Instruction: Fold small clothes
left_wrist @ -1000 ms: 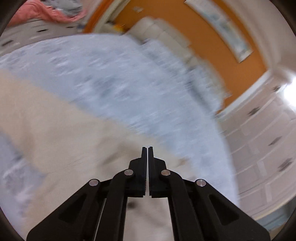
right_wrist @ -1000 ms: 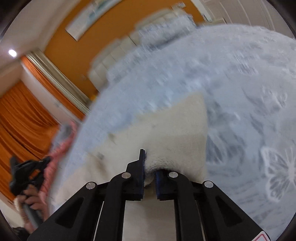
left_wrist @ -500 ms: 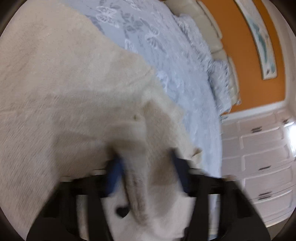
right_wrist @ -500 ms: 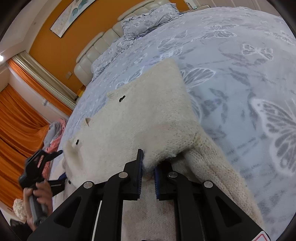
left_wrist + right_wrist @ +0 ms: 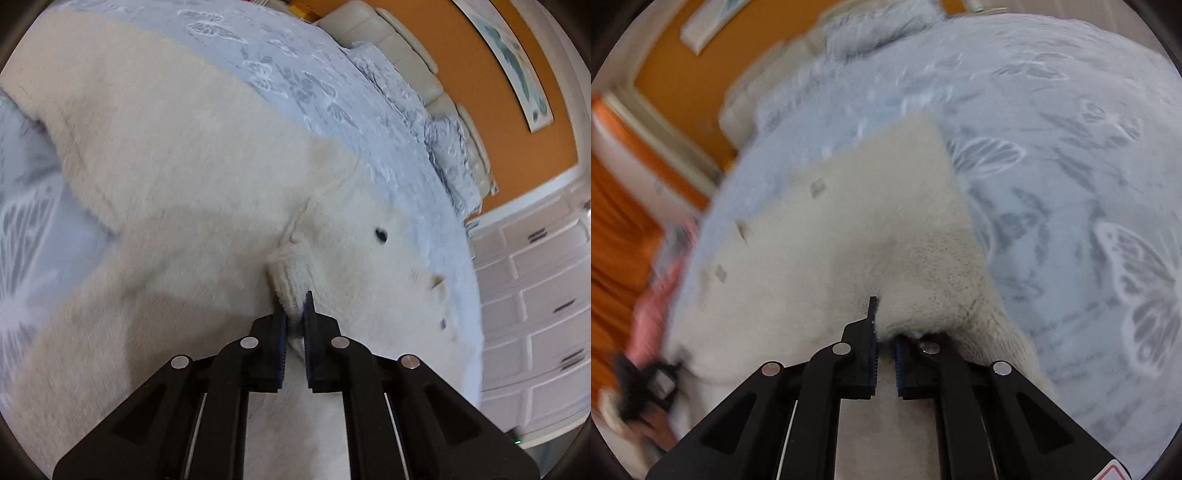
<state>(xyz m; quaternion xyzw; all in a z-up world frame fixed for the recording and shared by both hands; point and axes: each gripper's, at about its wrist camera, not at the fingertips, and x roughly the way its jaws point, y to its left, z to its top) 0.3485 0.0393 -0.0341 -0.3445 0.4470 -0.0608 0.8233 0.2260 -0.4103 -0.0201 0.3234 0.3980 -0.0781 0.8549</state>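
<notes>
A cream fleece garment (image 5: 177, 177) with small dark buttons lies spread on a blue butterfly-print bedspread (image 5: 295, 74). My left gripper (image 5: 294, 314) is shut on a raised fold of the garment near its buttoned edge. In the right wrist view the same garment (image 5: 857, 236) lies ahead, and my right gripper (image 5: 885, 332) is shut on its near edge, with cloth draped over the right finger. The left gripper (image 5: 646, 384), held in a hand, shows at the far left at the garment's other side.
Grey pillows (image 5: 443, 147) and a cream headboard (image 5: 399, 40) stand at the bed's far end, against an orange wall. White drawers (image 5: 535, 295) stand right of the bed. A pink cloth (image 5: 653, 302) and orange curtains (image 5: 613, 229) show at the left.
My left gripper came down from above the bed, opened over the garment and closed on a fold of it. My right gripper kept its hold and the view swung with motion blur.
</notes>
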